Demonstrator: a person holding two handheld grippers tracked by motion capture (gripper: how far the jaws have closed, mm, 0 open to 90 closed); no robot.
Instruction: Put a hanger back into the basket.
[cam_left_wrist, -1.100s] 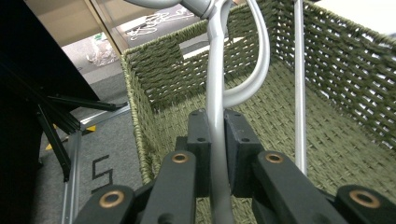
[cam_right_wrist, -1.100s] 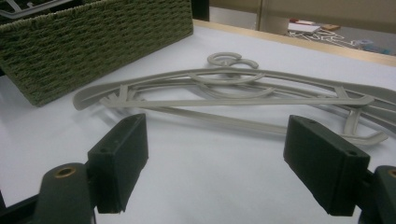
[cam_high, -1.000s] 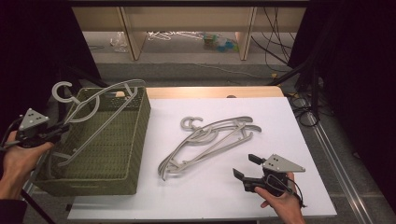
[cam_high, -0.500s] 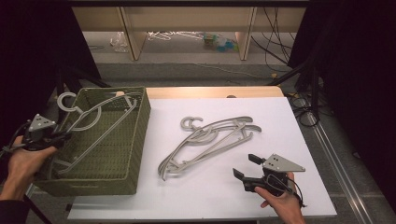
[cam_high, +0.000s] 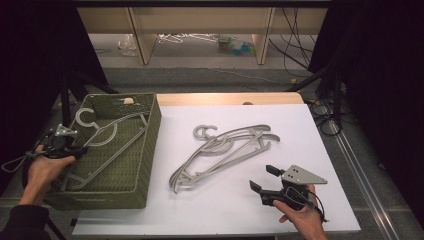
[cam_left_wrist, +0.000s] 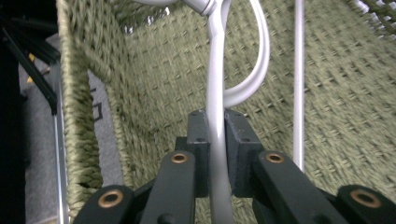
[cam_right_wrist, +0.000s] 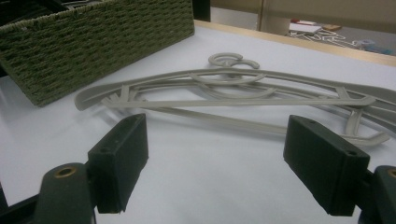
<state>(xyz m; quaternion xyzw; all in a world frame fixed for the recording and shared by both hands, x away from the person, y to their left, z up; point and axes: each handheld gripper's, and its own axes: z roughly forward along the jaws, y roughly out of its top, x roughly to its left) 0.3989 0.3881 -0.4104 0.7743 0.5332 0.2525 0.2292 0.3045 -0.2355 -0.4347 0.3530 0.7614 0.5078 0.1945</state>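
Where the white table (cam_high: 320, 150) meets its left edge, an olive woven basket (cam_high: 150, 145) is set, and a grey plastic hanger (cam_high: 107, 132) is seen inside it, its hook toward the far wall and its bar slanting down toward the near left corner. The left gripper (cam_high: 67, 149) is held at the basket's left rim by the person's left hand (cam_high: 42, 170). Along its own jaws in the left gripper view, a pale arm of that hanger (cam_left_wrist: 215, 121) is shown clamped between the two black pads (cam_left_wrist: 198, 149), with the woven basket wall (cam_left_wrist: 154, 70) behind it and a thin straight bar (cam_left_wrist: 299, 84) just to one side.

On the bare table, a pile of grey hangers (cam_high: 225, 147) is laid at the middle, overlapping one another, hooks toward the far side. How many are stacked cannot be told with certainty. The right gripper (cam_high: 267, 181) is held low by the right hand (cam_high: 300, 215) at the near right of the table, apart from the pile. Its jaws are spread wide with nothing between them; in the right gripper view the hangers (cam_right_wrist: 233, 88) are seen lying beyond the open pads (cam_right_wrist: 119, 161), and the basket's side (cam_right_wrist: 93, 42) farther off.
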